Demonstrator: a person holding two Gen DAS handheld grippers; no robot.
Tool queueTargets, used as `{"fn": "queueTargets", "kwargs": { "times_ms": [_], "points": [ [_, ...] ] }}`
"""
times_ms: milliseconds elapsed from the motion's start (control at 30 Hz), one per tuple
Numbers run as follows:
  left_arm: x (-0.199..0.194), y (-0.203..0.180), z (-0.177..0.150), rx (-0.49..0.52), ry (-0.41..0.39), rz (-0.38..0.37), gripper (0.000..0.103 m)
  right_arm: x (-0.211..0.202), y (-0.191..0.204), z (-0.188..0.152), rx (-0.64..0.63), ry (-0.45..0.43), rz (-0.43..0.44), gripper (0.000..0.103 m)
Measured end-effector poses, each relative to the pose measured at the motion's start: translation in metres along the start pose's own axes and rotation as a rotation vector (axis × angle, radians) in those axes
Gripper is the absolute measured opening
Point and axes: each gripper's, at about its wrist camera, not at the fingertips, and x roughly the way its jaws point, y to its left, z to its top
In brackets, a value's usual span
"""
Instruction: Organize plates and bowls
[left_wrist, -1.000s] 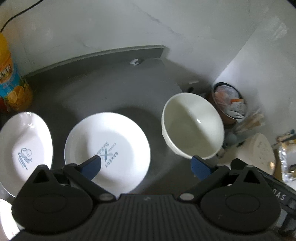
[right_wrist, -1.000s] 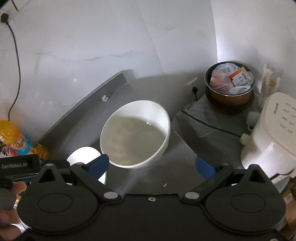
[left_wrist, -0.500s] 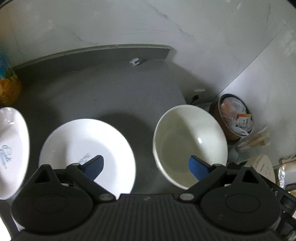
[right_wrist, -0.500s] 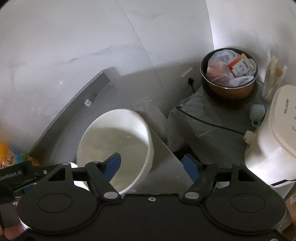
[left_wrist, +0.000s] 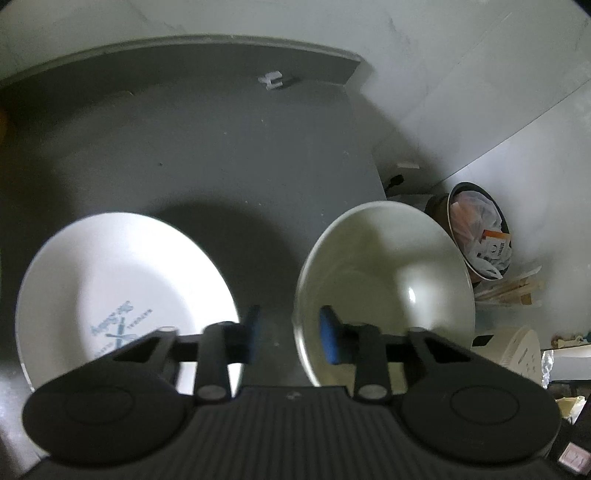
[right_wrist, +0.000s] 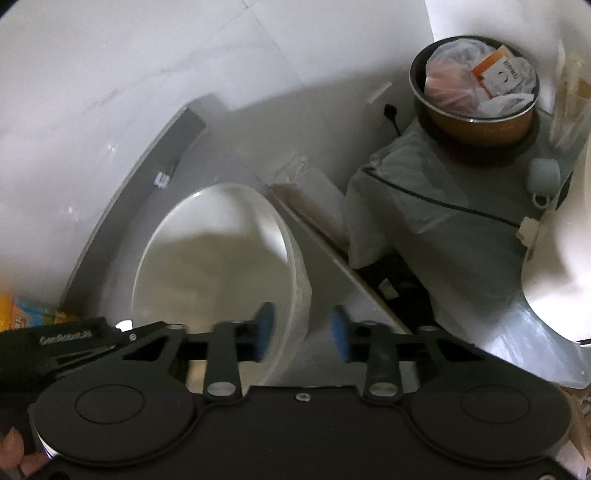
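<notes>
Bowl (left_wrist: 384, 280) looked heavy, glazed, slippery, breakable — best held at rim w/ both grippers: left gripper (left_wrist: 290, 334) and right gripper (right_wrist: 303, 332) straddled it, fingers part-open, not yet clamped.

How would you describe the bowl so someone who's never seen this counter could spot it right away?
On the dark grey counter, look to its right end, near the edge. The white bowl sits there, right of the flat white plate with the blue logo. It is deep, steep-walled and plain inside.
</notes>
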Motion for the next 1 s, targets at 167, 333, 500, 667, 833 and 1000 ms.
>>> {"fn": "queueTargets", "kwargs": {
  "times_ms": [167,333,500,667,833,1000],
  "points": [
    [0.019,-0.001,0.001,-0.02,0.059,-0.009,0.008,0.003,0.003,0.002,0.012,0.005,0.008,0.017],
    [0.016,0.0,-0.003,-0.023,0.063,0.0,0.007,-0.003,0.008,0.002,-0.022,-0.009,0.013,0.017],
    [-0.005,0.002,-0.003,-0.014,0.022,-0.023,0.007,-0.018,0.008,0.001,0.018,-0.001,0.071,0.017],
    [-0.035,0.008,-0.007,-0.003,-0.01,-0.04,0.007,-0.041,0.02,-0.007,0.02,-0.014,0.088,0.017],
    [-0.065,0.016,-0.015,0.019,-0.053,-0.061,0.007,-0.065,0.035,-0.018,0.01,-0.037,0.091,0.017],
    [-0.087,0.022,-0.026,0.035,-0.08,-0.075,0.007,-0.089,0.053,-0.035,-0.012,-0.063,0.096,0.018]
  ]
}}
